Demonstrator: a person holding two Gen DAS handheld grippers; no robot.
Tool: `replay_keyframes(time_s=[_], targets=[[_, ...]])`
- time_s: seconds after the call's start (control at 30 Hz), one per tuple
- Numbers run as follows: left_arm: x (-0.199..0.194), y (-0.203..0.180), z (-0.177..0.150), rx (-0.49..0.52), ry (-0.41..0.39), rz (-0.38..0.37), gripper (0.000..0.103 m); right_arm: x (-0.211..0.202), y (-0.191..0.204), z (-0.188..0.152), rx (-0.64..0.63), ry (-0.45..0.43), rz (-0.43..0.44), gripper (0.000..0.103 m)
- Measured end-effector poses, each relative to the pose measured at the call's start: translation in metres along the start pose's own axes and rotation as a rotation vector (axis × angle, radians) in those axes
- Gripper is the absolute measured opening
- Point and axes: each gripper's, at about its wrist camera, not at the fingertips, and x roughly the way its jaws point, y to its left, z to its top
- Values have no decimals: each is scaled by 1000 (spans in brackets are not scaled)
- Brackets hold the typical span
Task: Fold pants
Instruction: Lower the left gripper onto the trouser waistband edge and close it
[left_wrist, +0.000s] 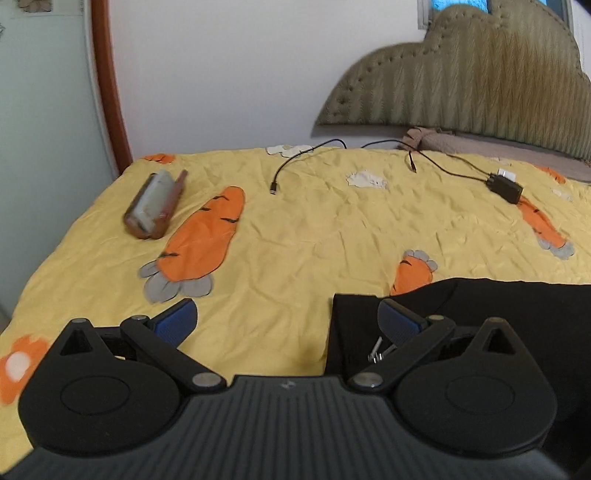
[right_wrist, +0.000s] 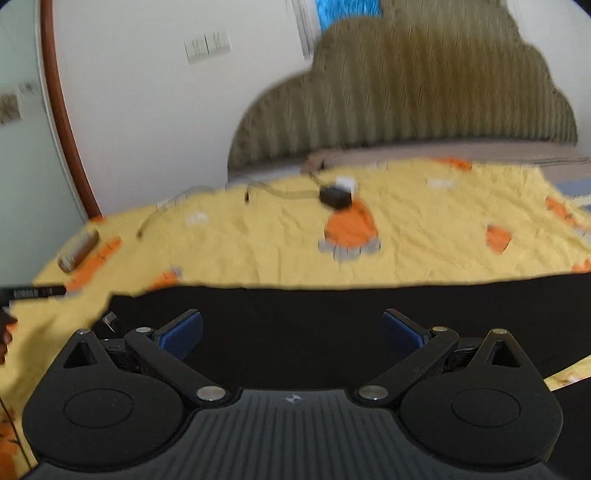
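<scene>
Black pants (left_wrist: 480, 314) lie flat on a yellow carrot-print bedspread (left_wrist: 295, 229). In the left wrist view their left edge, with a small metal clasp (left_wrist: 378, 354), sits under my right blue fingertip (left_wrist: 399, 325). My left gripper (left_wrist: 288, 321) is open, straddling that edge just above the cloth. In the right wrist view the pants (right_wrist: 295, 314) spread across the whole width. My right gripper (right_wrist: 291, 332) hangs open over the middle of them, holding nothing. That view is blurred.
A brown case (left_wrist: 155, 203) lies at the bed's far left. A black cable (left_wrist: 295, 162) and a black charger block (left_wrist: 506, 186) lie near the padded headboard (left_wrist: 461, 74). The bed's left edge drops off by a wooden door frame (left_wrist: 107, 74). Part of a hand (right_wrist: 5, 332) shows at the left.
</scene>
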Motion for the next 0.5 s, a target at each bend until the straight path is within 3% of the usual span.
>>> replay_keyframes(time_s=[0.07,0.17,0.3,0.5], targets=[[17,-7,4,38,-3,8,103,14,8,-7,-27,23,16,103],[40,-9,9,12,42,-51,103,30,25,-14,-78,30,57,103],[66,-20,10,57,63,-34,103,47,52,-18,-184,4,49,103],[89,-16,10,6,116,-182,103,70,45,-2,-222,9,81,103]])
